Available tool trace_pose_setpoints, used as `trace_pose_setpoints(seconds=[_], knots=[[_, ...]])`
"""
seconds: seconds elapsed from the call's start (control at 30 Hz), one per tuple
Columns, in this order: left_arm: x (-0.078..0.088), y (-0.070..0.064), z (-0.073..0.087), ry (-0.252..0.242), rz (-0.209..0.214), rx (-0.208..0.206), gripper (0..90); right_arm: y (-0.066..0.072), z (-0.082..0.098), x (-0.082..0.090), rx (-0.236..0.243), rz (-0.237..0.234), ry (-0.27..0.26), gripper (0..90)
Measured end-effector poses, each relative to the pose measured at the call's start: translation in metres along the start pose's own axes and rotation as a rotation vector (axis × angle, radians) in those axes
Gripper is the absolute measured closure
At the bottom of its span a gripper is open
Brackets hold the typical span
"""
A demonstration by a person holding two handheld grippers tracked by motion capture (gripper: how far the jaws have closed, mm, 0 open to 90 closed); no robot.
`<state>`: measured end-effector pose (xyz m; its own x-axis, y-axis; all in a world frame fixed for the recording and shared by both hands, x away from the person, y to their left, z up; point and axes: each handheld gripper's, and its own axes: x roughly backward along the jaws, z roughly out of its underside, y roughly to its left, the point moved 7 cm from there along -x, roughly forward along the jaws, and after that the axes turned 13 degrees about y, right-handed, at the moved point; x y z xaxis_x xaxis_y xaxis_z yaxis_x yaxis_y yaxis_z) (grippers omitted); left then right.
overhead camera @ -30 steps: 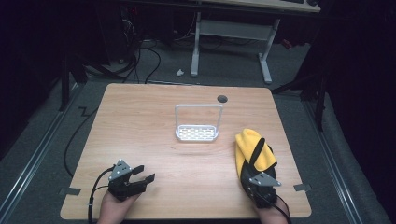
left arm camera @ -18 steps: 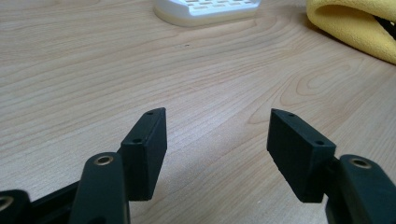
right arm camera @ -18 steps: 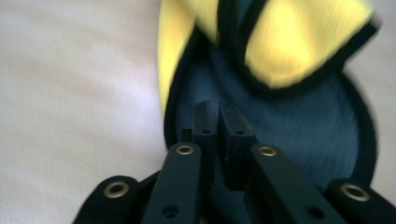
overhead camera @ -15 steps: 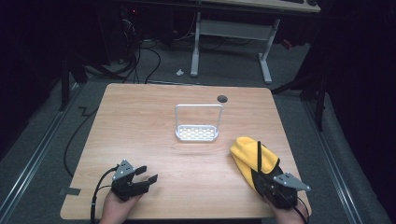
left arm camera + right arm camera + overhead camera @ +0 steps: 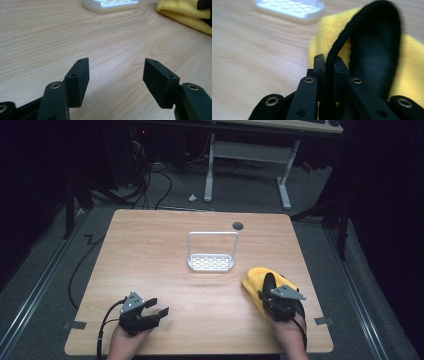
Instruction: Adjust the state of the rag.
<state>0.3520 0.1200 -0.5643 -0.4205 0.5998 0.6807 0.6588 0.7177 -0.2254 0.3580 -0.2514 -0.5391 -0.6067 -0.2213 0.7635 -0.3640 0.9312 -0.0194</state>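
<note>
A yellow cloth mitt with a black band lies at the table's right front. My right gripper sits over its near end, shut on the black band, which arches up as a loop from between the pads. The jaws of my right gripper have just been closing, with the band between them. The yellow fabric lies under and around the band. My left gripper rests at the left front, open, with bare wood between the jaws of my left gripper.
A small white slotted tray with a tall wire handle stands mid-table, beyond both grippers. A dark round hole sits near the table's far edge. A desk frame and cables stand on the floor beyond.
The right gripper swung out to the right, then came back left and forward and closed on the black band, which now stands up. The left gripper kept still.
</note>
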Motion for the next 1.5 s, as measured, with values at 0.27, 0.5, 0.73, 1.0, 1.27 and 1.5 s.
trace_pose_setpoints(seconds=[0.27, 0.5, 0.73, 1.0, 1.27, 1.5], knots=[[0.000, -0.006, -0.002, -0.001, 0.000, -0.023, 38.3, 0.074, -0.008, -0.009, 0.169, -0.085, 0.009, 84.3], [0.001, -0.005, -0.002, -0.003, 0.002, -0.021, 38.3, 0.151, -0.018, -0.022, 0.301, -0.192, 0.028, 84.1], [0.005, -0.002, -0.002, -0.013, -0.001, -0.015, 38.3, 0.205, -0.017, -0.029, 0.387, -0.275, 0.040, 70.7], [-0.001, -0.005, -0.001, 0.005, 0.005, -0.024, 38.0, 0.159, 0.001, 0.011, 0.334, -0.235, 0.023, 62.6], [-0.010, -0.013, 0.000, 0.030, 0.002, -0.045, 37.9, 0.096, 0.038, 0.035, 0.200, -0.197, 0.019, 60.8], [-0.009, -0.031, -0.012, 0.021, 0.020, -0.097, 37.9, 0.056, 0.053, 0.041, 0.140, -0.116, 0.011, 61.8]])
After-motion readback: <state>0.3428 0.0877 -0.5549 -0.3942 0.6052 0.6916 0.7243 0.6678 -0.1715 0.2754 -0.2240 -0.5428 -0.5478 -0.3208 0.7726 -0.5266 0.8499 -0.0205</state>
